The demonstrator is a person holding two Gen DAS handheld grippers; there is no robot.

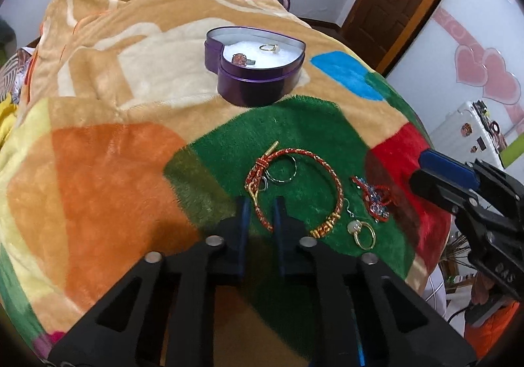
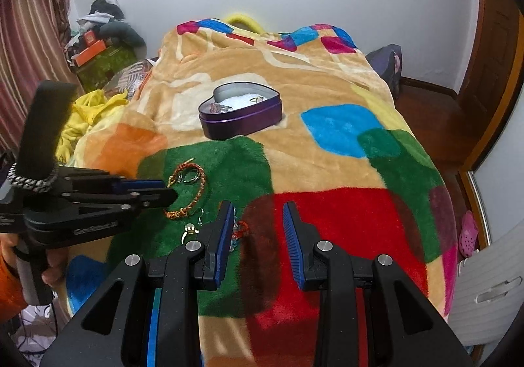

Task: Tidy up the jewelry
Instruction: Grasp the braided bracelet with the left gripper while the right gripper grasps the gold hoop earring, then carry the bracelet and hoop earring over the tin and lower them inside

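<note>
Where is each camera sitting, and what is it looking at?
Left wrist: sits on the left gripper, looking along its fingers down at the braided bracelet on the green patch of the blanket; the right gripper pokes in from the right.
Right wrist: sits on the right gripper, looking across the blanket's red patch; the left gripper and the person's hand show at left.
Both views share: the purple heart-shaped tin with rings inside, the bracelet and the blanket.

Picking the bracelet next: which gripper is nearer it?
Left. The left gripper straddles the bracelet band; the right gripper sits off to its right, over the blanket.
</note>
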